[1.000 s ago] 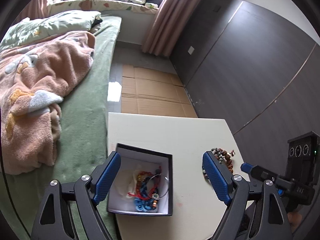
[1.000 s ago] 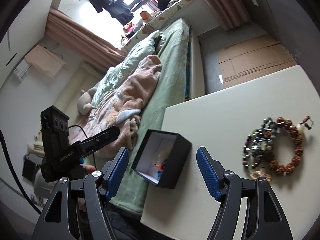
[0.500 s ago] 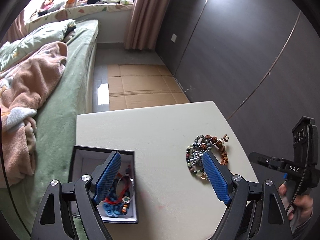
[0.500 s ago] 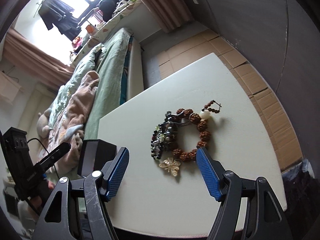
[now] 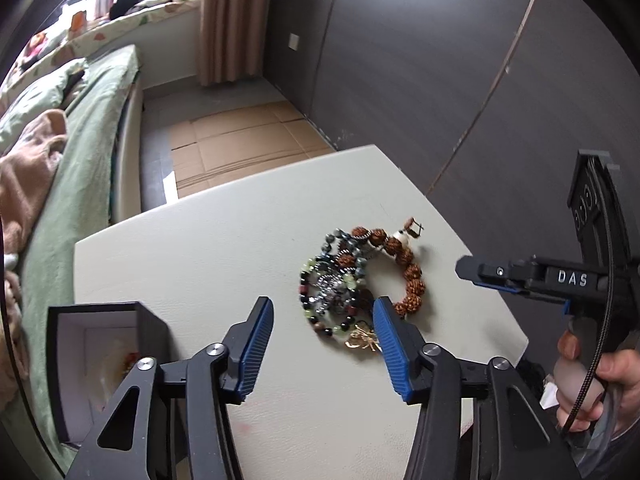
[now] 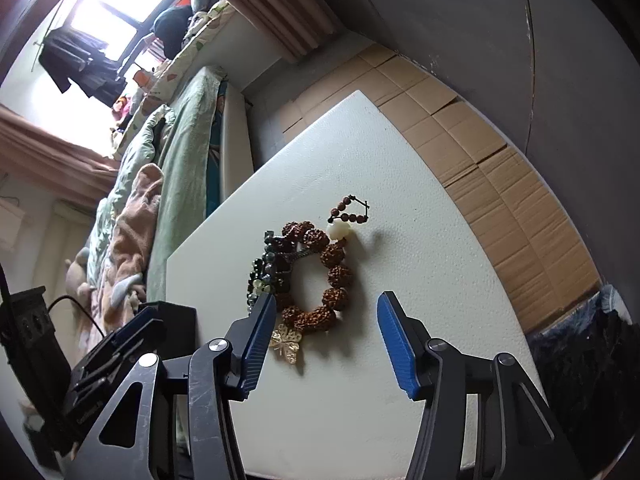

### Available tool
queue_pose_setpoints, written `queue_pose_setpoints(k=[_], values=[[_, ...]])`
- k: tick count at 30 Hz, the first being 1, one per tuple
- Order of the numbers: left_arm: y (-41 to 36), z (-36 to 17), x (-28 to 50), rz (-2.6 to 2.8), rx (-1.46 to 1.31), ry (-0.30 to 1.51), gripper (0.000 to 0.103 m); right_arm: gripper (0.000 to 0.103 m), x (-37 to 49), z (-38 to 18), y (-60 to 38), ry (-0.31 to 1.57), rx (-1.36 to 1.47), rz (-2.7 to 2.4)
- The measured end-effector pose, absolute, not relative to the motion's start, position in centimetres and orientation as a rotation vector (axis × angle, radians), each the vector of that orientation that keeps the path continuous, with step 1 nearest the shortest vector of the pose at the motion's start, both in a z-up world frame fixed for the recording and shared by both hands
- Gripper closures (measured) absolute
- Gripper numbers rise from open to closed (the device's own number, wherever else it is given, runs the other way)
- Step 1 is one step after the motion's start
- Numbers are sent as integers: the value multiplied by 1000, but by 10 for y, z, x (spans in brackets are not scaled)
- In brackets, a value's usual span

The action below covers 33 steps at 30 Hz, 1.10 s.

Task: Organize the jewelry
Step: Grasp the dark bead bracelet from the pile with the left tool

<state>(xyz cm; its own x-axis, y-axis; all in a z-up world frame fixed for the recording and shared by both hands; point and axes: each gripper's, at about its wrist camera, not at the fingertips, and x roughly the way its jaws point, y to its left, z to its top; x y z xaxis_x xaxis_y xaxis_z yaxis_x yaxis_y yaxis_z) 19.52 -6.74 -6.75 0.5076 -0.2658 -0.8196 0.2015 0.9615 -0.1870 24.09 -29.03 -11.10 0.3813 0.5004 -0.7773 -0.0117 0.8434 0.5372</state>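
A pile of jewelry lies on the white table [image 5: 208,240]: a brown bead bracelet [image 5: 404,264] [image 6: 332,276], dark and green bead strands [image 5: 332,292] [image 6: 266,268] and a gold butterfly brooch [image 5: 362,338] [image 6: 288,342]. An open black box [image 5: 100,356] with white lining stands at the table's left and holds some jewelry. My left gripper [image 5: 323,312] is open, just before the pile. My right gripper [image 6: 326,312] is open, with the bracelet's near end between its fingers; it shows at the right in the left wrist view [image 5: 464,270].
A bed [image 5: 80,128] with green sheet and pink blanket [image 6: 132,216] runs along the table's left. Flattened cardboard [image 6: 480,152] covers the floor behind the table. A dark wall [image 5: 440,60] stands to the right. The table's right edge is near the pile.
Both grippers have swung from the box toward the jewelry pile and come closer to it. The box now sits at the far left of the left wrist view.
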Motion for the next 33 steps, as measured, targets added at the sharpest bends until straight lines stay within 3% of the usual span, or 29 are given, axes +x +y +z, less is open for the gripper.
queue_pose_setpoints(k=[12, 19, 33], values=[[-106, -114, 209, -307, 30, 1085, 60, 52, 241, -109, -297, 1144, 516, 345], [-107, -130, 215, -276, 49, 1100, 95, 52, 243, -114, -289, 1173, 514, 371], [-56, -89, 206, -276, -113, 1012, 95, 52, 241, -139, -243, 1279, 471, 444]])
